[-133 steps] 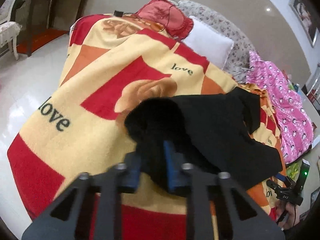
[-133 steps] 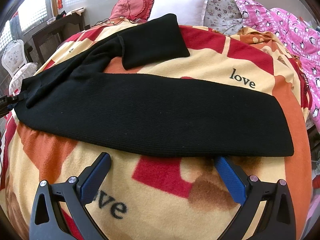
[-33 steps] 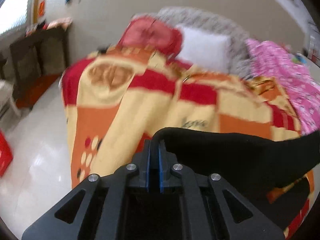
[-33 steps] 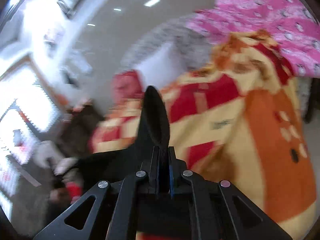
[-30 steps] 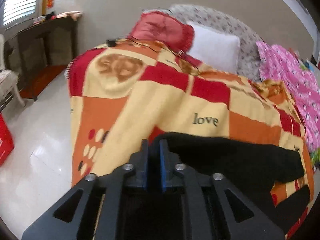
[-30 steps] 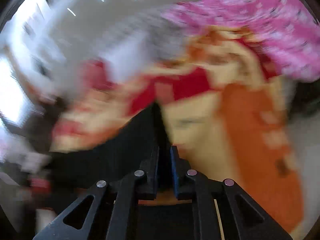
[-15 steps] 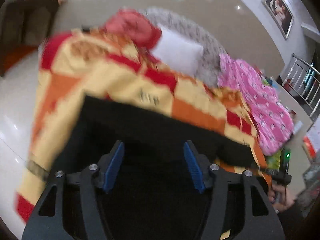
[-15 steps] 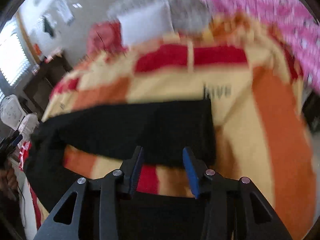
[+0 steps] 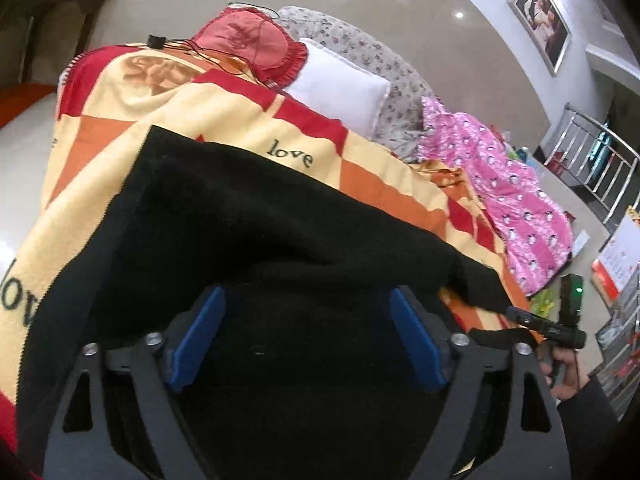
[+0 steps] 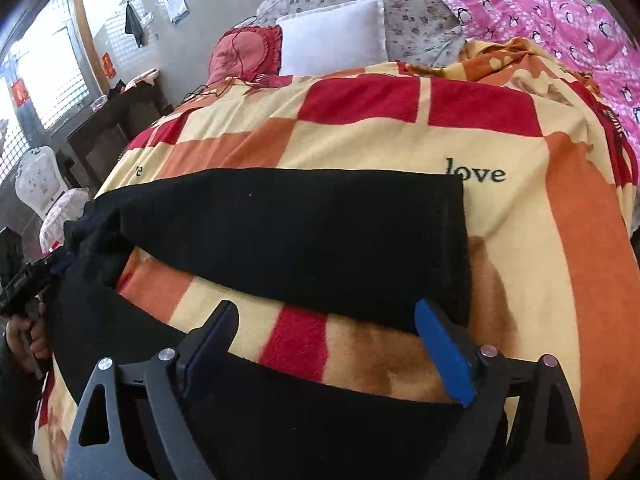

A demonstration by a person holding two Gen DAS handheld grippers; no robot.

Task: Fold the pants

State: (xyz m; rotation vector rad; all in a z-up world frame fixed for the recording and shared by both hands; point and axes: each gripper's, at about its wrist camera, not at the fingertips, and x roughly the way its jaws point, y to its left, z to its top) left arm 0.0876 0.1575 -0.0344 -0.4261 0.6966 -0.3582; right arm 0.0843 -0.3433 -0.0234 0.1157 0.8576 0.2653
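Observation:
The black pants lie spread on the red, orange and yellow "love" blanket. In the right wrist view one black leg lies across the blanket, the other runs under the gripper at the near edge. My left gripper is open just above the waist end, holding nothing. My right gripper is open and empty above the gap between the two legs. The right gripper also shows at the far right of the left wrist view, in a hand.
A white pillow, a red cushion with a cable, and a pink penguin-print quilt lie at the head and far side of the bed. A dark desk and white chair stand left of the bed.
Both grippers were shut on the pants and carrying them over the bed a second ago. They have since opened and let go, and the pants now lie on the blanket.

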